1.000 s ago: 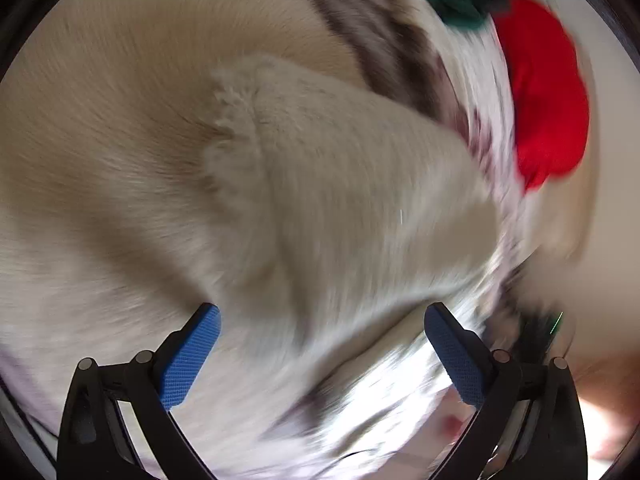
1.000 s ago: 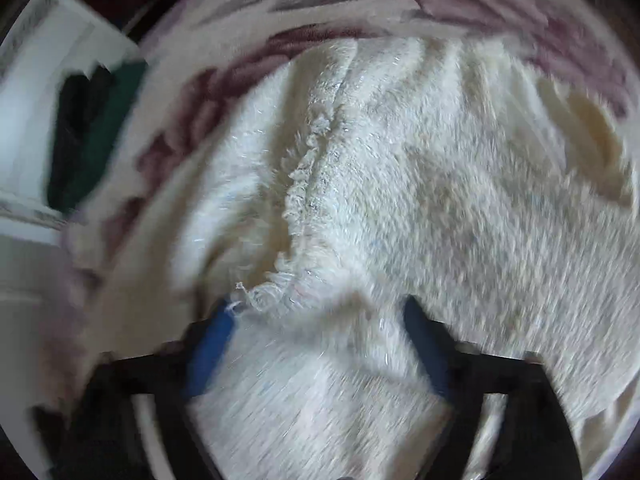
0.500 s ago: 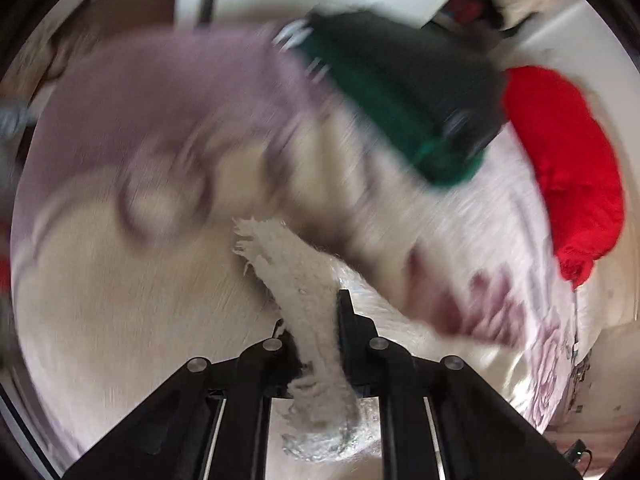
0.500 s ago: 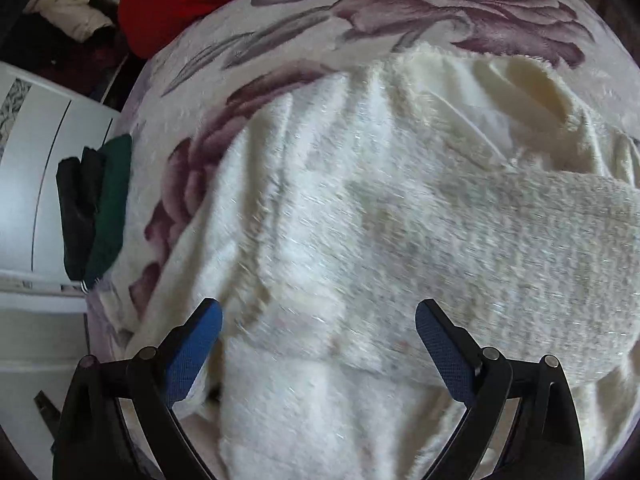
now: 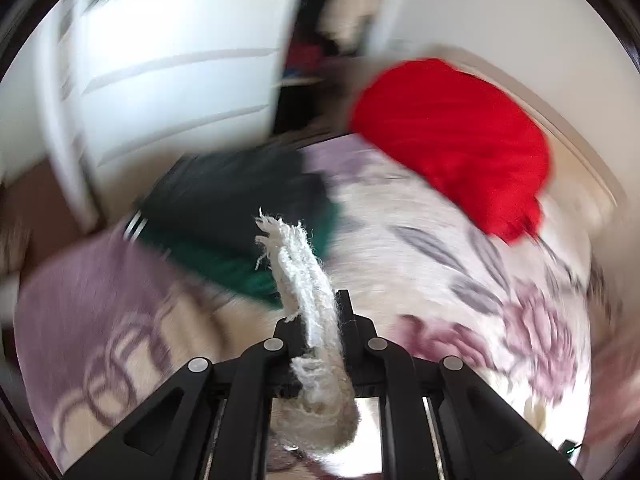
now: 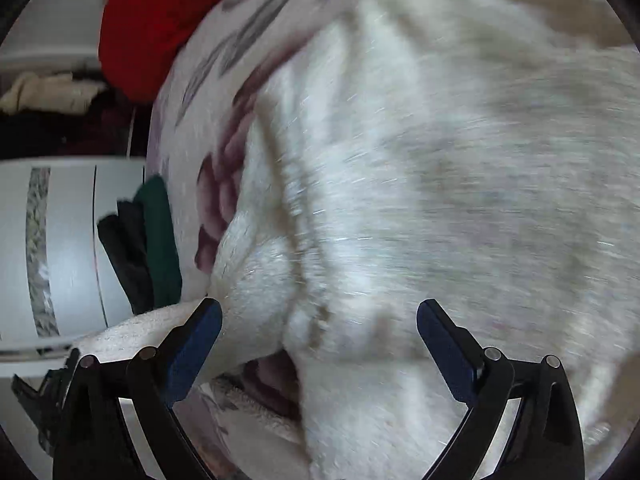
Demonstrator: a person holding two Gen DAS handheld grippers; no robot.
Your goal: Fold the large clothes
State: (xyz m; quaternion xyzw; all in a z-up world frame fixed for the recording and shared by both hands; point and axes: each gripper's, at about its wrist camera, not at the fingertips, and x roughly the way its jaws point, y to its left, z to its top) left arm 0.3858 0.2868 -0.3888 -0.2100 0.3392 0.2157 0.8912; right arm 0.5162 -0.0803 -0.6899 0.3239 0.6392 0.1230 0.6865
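Two tools are at work over a bed (image 5: 460,248) with a flowery cover. On the left, the left tool (image 5: 316,312) has its two black sides pressed together, and it pinches a strip of the fluffy cream garment (image 5: 308,276). That strip stands up from the tool, and its frayed end pokes out in front. More of the same cloth hangs down between the tool's arms. Behind the strip, a dark green and black folded pile (image 5: 240,216) lies near the far edge of the bed, and a red cloth (image 5: 452,136) sits at another far part of the bed, well apart from the pile. Past the bed stands a white cupboard (image 5: 172,72), but that part is blurry. The right tool (image 6: 319,330) has its blue pads spread wide, and nothing is pinched between them. It hangs just above the cream garment, which fills most of the right wrist view (image 6: 420,200) and lies spread on the bed cover. One thick fold of the garment sits near the left pad. I cannot tell if the pads touch the cloth. At the left of that view, the green and black pile (image 6: 148,240) lies at the bed's edge, and the red cloth (image 6: 152,28) is at the top.
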